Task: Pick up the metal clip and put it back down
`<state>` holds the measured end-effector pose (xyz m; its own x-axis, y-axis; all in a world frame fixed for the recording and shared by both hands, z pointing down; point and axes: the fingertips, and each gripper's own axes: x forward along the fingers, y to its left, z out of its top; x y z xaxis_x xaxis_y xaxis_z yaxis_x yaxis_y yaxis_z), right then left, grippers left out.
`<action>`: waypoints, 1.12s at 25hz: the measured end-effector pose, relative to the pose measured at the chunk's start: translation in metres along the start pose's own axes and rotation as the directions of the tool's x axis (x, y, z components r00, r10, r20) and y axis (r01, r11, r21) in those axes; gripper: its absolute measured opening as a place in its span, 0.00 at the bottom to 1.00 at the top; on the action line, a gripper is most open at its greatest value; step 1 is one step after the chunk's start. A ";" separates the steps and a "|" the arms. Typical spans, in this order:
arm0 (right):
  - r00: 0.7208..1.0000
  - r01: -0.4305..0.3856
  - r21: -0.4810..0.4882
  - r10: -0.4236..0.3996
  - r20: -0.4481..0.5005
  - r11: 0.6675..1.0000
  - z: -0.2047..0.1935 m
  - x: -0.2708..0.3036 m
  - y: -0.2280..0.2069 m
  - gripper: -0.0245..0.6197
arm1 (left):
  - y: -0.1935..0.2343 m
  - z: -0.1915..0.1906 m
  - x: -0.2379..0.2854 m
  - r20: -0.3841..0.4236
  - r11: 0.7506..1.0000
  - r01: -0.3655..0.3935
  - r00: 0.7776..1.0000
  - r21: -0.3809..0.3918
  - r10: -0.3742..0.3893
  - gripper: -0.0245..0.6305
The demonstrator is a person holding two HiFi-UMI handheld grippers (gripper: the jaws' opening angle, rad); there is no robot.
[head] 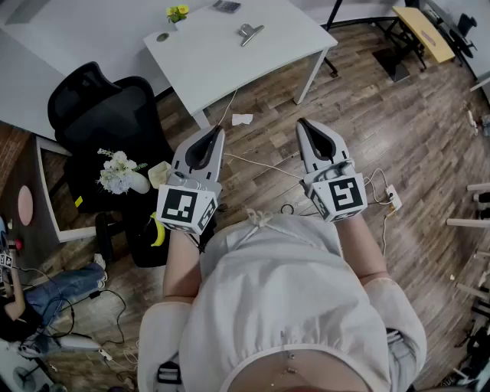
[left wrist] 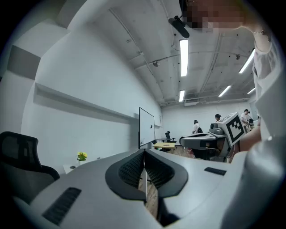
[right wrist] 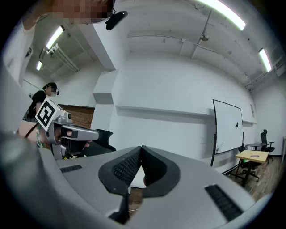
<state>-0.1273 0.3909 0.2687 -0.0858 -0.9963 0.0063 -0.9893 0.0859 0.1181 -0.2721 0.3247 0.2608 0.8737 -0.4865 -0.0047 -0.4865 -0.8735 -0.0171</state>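
Observation:
The metal clip (head: pixel 249 32) lies on the white table (head: pixel 222 57) at the far side of the head view, well ahead of both grippers. My left gripper (head: pixel 216 130) is held over the wooden floor short of the table, jaws closed together and empty. My right gripper (head: pixel 303 122) hangs beside it at the same height, also shut with nothing in it. In the left gripper view the left gripper (left wrist: pixel 144 152) points level at the room, with the right gripper's marker cube (left wrist: pixel 235 126) to its right. The right gripper (right wrist: pixel 141 149) likewise shows closed jaws.
A black office chair (head: pixel 99 107) stands left of the table, with white flowers (head: pixel 117 172) on a dark stool below it. A small yellow flower pot (head: pixel 178 14) sits on the table's back edge. Cables and a power strip (head: pixel 392 197) lie on the floor at right.

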 end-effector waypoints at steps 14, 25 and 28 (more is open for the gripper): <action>0.999 0.025 0.048 -0.023 -0.050 0.999 -0.018 0.024 0.019 0.04 | 0.026 -0.006 -0.006 0.010 0.999 0.033 0.999 -0.033 -0.032 0.07; 0.998 0.053 0.084 -0.050 -0.035 0.995 -0.031 0.049 -0.030 0.76 | 0.035 -0.021 0.022 -0.007 0.999 -0.028 1.000 -0.041 0.028 0.07; 1.000 0.009 0.092 -0.007 -0.026 0.996 -0.038 0.069 -0.052 0.76 | 0.042 -0.026 0.040 -0.016 0.996 -0.086 0.996 -0.028 0.086 0.07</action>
<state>-0.0770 0.3174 0.3003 -0.0761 -0.9966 0.0310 -0.9967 0.0770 0.0266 -0.2574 0.2681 0.2860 0.8286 -0.5598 0.0103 -0.5599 -0.8285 0.0113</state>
